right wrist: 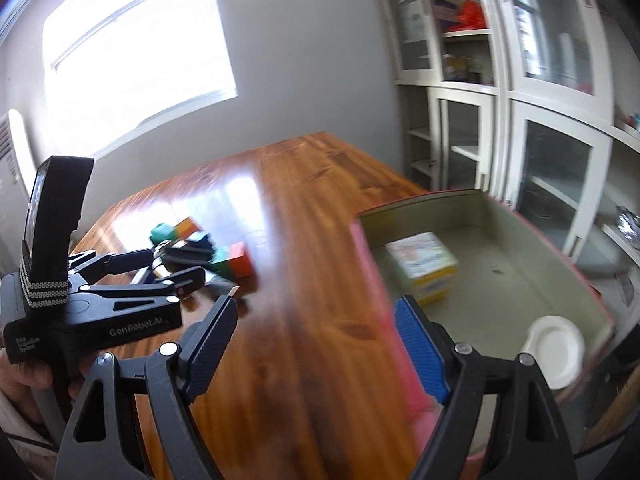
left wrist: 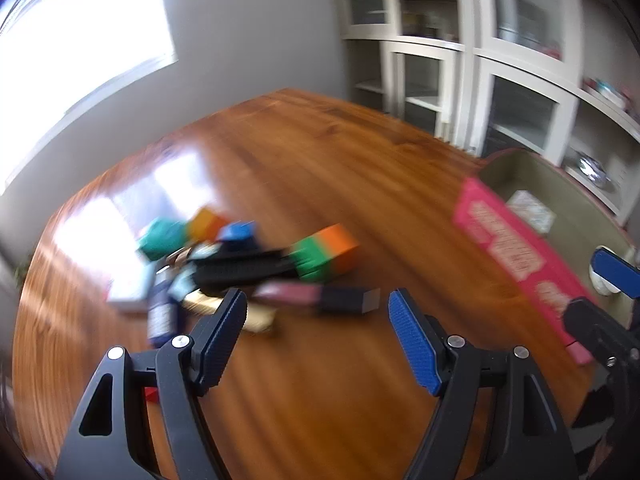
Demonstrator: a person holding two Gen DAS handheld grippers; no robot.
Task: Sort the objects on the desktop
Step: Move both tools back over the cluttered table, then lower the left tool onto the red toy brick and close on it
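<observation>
a blurred heap of small desktop objects [left wrist: 224,264] lies on the left part of a polished wooden worktop [left wrist: 320,184]. in the heap are a teal block [left wrist: 162,236], an orange block [left wrist: 206,222], a blue block [left wrist: 238,232], a green-and-orange box [left wrist: 326,254], a long black object [left wrist: 244,268], a pink tube with a dark cap [left wrist: 316,298], and a gold item [left wrist: 256,316] at the near edge. motion blur hides finer detail.

well apart from the heap, on the right side of the worktop, stands a pink box [right wrist: 372,280] with an open top and a pale grey-green inside. in it sit a small yellow-and-white carton [right wrist: 424,268] toward the far end and a round white dish [right wrist: 554,350] at the near right corner.

the left gripper [left wrist: 316,312] hangs over the bare wood just in front of the heap, its fingers [left wrist: 412,340] spread wide and released, nothing between them. the right gripper [right wrist: 316,328] hangs over the worktop at the pink box's left wall, its fingers [right wrist: 420,350] also spread wide and empty. in the right wrist view, a person's hand [right wrist: 28,376] holds the left gripper at the left edge.

behind the worktop are a grey wall, a bright window [right wrist: 136,48], and white glass-door cabinets [right wrist: 500,100].
</observation>
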